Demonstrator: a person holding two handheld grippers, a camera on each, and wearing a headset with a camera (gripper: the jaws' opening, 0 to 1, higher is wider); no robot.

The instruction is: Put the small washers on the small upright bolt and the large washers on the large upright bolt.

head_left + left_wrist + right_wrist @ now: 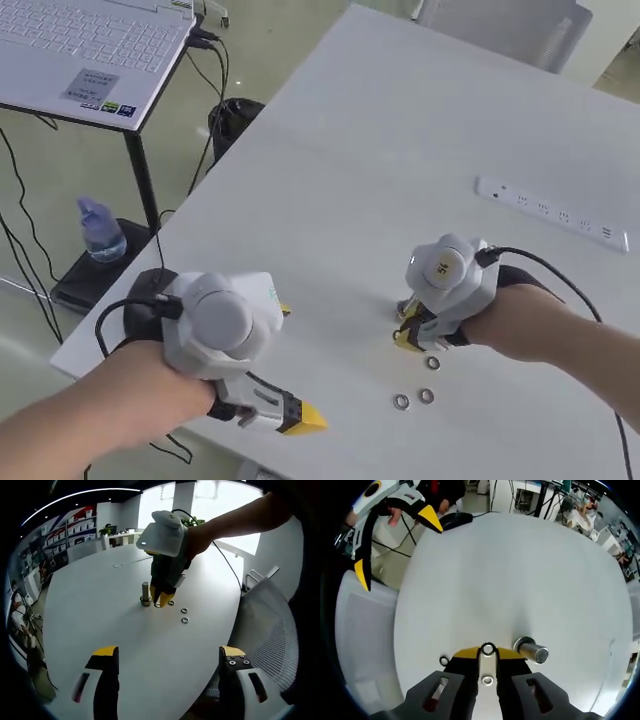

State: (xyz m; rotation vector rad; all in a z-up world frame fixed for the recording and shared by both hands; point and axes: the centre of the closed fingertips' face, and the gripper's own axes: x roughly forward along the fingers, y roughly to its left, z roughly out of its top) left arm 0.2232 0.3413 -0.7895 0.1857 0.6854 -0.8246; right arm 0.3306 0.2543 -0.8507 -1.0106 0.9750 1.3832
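Head view: right gripper hides upright bolt; laptop sticker text unreadable. Right jaws nearly together, washer at tips nr bolt, pinch unclear. Left gripper jaws spread, empty. Loose washers on table.

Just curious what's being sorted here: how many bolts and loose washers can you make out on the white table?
Bolts: 1
Loose washers: 3
Total: 4
Whether the washer between the fingers of the right gripper is one of these, I cannot tell.
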